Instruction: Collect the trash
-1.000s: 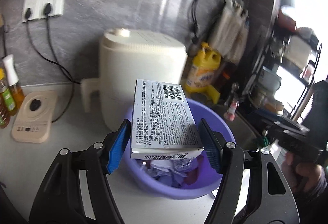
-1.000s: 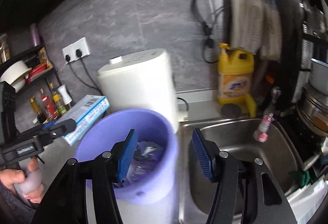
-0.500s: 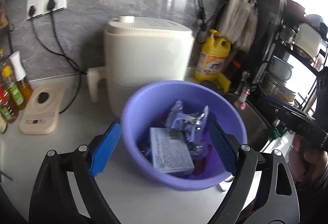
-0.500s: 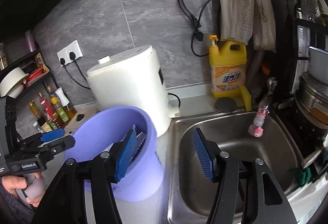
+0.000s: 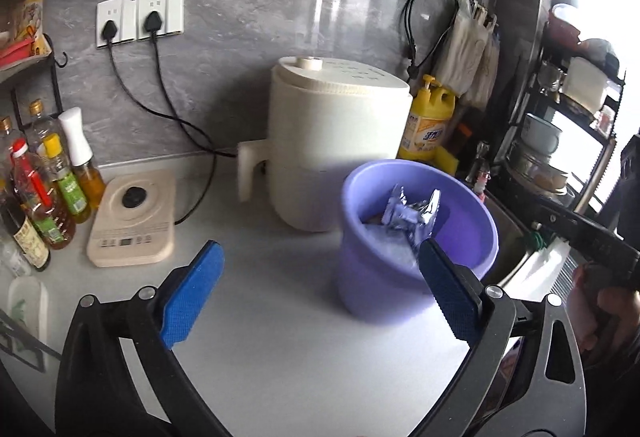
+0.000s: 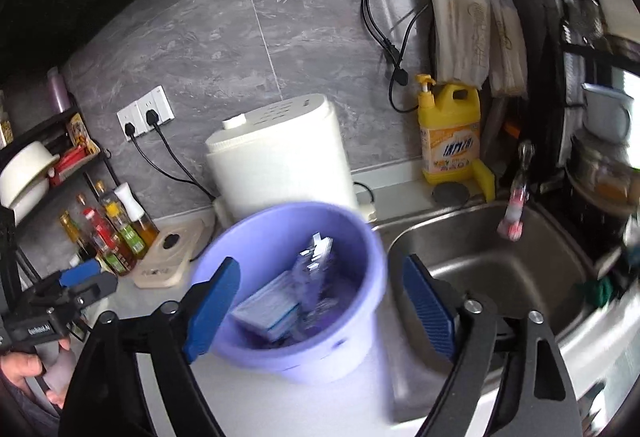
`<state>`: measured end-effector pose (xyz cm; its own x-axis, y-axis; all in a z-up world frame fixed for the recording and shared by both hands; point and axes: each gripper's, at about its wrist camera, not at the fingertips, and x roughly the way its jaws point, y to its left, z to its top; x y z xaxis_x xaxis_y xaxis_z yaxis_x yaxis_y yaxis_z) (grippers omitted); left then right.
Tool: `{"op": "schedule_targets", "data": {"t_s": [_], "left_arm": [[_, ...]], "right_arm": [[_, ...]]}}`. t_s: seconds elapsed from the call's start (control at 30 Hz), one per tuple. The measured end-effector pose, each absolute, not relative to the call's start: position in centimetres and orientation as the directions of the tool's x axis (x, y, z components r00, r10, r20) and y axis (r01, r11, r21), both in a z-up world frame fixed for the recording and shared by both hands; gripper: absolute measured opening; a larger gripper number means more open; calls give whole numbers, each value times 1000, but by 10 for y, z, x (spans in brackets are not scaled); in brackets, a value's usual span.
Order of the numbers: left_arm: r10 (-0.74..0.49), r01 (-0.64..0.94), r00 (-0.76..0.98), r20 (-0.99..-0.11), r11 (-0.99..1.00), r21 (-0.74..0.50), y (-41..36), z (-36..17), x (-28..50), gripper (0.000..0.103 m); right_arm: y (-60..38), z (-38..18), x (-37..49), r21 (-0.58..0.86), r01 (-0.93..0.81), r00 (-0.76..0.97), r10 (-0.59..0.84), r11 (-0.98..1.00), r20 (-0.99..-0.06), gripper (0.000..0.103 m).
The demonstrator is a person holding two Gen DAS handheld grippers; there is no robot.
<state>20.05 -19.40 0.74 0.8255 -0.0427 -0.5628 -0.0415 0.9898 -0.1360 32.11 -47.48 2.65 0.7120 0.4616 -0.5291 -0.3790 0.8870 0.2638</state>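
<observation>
A purple bucket (image 5: 376, 277) stands on the white counter, holding a white and blue box (image 6: 268, 311) and crumpled silver wrappers (image 5: 412, 211). My left gripper (image 5: 318, 291) is open and empty, low over the counter, left of the bucket. My right gripper (image 6: 320, 307) is open and empty, its jaws standing on either side of the bucket (image 6: 352, 341) in the right wrist view. The left gripper also shows at the left edge of the right wrist view (image 6: 80, 275).
A white appliance (image 5: 336, 141) stands behind the bucket. A yellow detergent jug (image 6: 450, 137) and a steel sink (image 6: 492, 269) are to the right. Oil bottles (image 5: 44, 185) and a beige scale (image 5: 134, 221) sit at the left, a dish rack (image 5: 560, 125) at the far right.
My left gripper opened and dropped the box into the bucket, then pulled back to the left. My right gripper moved left toward the bucket.
</observation>
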Motion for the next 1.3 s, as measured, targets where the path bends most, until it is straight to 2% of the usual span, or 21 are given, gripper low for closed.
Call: {"op": "schedule_targets", "data": {"t_s": [0.23, 0.77, 0.97, 1.13, 1.3], "left_arm": [[-63, -23, 842, -535, 988, -153, -143, 19, 147, 97], [-61, -10, 868, -494, 990, -140, -83, 36, 34, 97], [-68, 12, 873, -484, 993, -118, -77, 40, 3, 97], [-75, 20, 876, -477, 993, -119, -73, 46, -16, 97], [-83, 24, 884, -460, 991, -132, -69, 58, -32, 97]], "right_arm": [[-426, 31, 263, 241, -348, 728, 423, 906, -540, 95], [-392, 51, 143, 235, -307, 771, 386, 922, -507, 95], [-388, 57, 108, 238, -317, 783, 395, 918, -480, 95], [-391, 62, 91, 327, -344, 755, 466, 880, -462, 95], [-390, 73, 72, 293, -359, 768, 459, 886, -446, 95]]}}
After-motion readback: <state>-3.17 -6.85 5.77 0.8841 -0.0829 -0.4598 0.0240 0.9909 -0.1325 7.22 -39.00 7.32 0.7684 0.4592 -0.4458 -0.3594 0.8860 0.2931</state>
